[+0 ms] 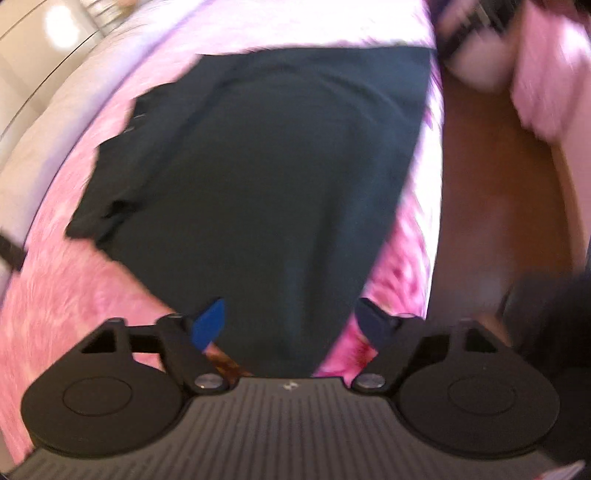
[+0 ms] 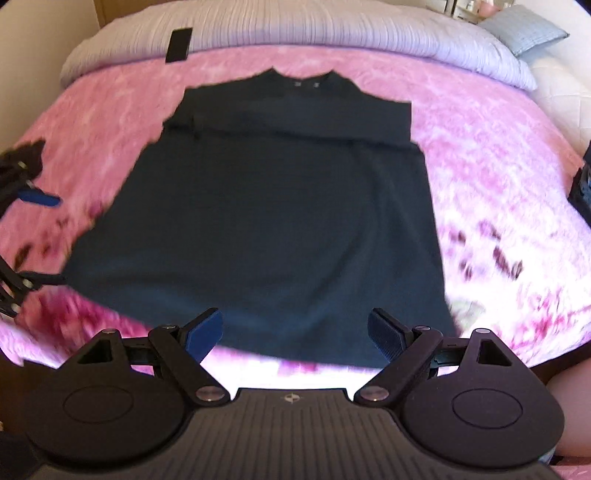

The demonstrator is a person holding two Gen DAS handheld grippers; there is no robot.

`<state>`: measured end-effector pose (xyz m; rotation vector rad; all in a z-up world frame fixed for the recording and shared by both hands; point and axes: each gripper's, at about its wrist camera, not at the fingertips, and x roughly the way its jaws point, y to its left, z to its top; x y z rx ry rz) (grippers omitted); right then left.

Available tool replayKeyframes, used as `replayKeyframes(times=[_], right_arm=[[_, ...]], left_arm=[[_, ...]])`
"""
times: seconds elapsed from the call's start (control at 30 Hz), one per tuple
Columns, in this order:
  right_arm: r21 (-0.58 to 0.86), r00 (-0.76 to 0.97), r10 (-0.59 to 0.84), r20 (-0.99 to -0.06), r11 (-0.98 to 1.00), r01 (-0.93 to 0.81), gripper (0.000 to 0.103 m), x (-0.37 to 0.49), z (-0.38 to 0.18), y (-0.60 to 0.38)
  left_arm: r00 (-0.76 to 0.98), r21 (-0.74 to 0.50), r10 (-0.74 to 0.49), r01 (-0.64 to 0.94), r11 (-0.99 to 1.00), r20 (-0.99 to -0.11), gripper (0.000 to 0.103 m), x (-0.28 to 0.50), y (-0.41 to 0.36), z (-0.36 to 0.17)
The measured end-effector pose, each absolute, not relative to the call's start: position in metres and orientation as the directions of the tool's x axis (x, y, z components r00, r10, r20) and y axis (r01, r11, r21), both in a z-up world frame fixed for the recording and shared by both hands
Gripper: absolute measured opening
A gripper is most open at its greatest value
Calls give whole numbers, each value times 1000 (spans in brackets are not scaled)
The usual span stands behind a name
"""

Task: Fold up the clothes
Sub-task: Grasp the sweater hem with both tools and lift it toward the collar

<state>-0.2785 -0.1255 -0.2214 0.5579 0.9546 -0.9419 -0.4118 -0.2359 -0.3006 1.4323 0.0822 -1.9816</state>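
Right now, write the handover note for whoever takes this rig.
Left gripper: open, nothing between its blue pads, above the hem end of the dark green T-shirt.
Right gripper: open and empty, over the shirt's bottom hem.
Shirt: lies flat on the fluffy pink blanket covering the bed, collar toward the white ribbed bedding.
Done: both sleeves appear folded in across the chest, leaving a rough rectangle.
Left: probably take the hem corners and fold toward the collar, then smooth it.
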Motion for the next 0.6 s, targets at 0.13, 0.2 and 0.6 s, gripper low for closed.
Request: replayKeyframes(times=[0.13, 0.2, 0.6], right_arm=[[15, 248, -417, -875, 489, 872, 87, -283, -258, -104], [0, 247, -425, -871, 501, 865, 87, -281, -271, -99], [-337, 408, -551, -728, 806, 486, 86, -209, -326, -60]], left_arm=[[-118, 437, -530, 433, -789, -840, 55, -428, -222, -350], [-131, 503, -575, 357, -787, -807, 61, -430, -217, -358], [-211, 323, -531, 594, -736, -821, 5, -419, -240, -316]])
